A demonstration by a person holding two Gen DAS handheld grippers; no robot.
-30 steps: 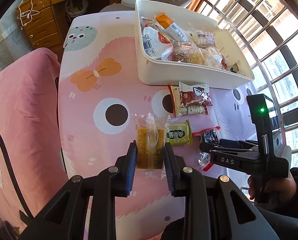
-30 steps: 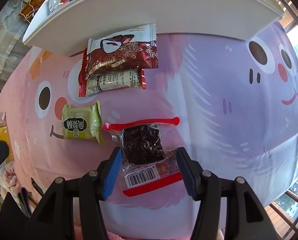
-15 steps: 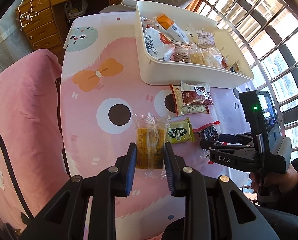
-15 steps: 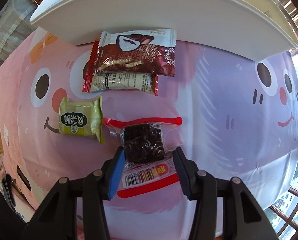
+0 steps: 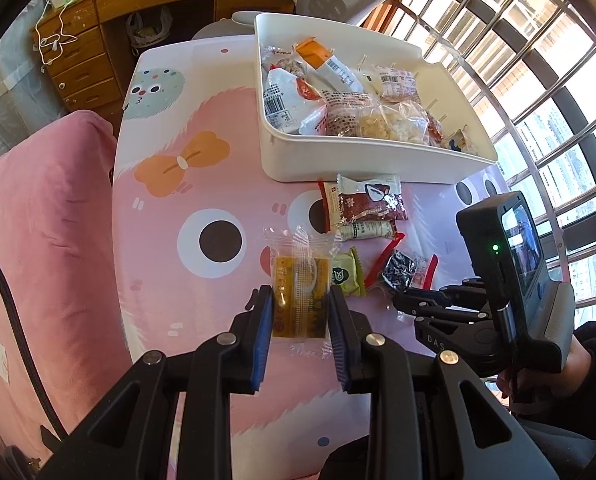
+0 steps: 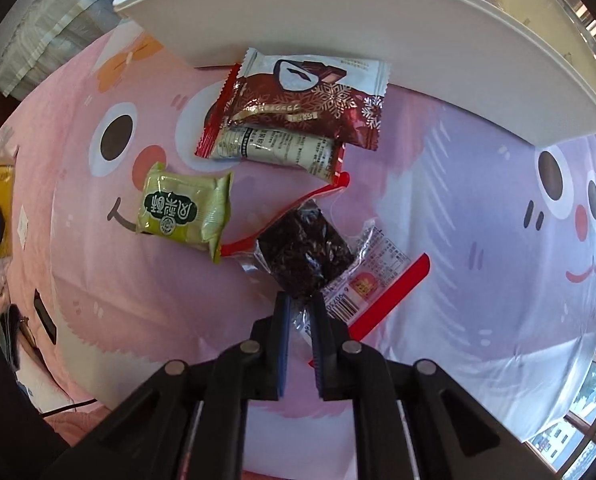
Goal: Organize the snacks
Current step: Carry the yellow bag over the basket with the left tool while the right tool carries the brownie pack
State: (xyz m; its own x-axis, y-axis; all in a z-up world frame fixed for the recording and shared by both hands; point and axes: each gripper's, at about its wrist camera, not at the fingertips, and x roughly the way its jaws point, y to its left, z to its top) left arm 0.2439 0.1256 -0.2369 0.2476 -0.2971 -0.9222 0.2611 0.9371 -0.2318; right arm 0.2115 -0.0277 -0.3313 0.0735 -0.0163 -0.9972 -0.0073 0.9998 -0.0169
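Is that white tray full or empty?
Partly full: the white tray holds a heap of wrapped snacks, with bare floor at its far right end.

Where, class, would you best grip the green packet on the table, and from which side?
Take the green packet across its puffed middle, coming straight down from above. It lies flat on the tablecloth, apart from the red-edged packet that the right claw has just closed on. Its crimped ends are thin and probably slippery; the padded middle likely gives the pads more to squeeze.
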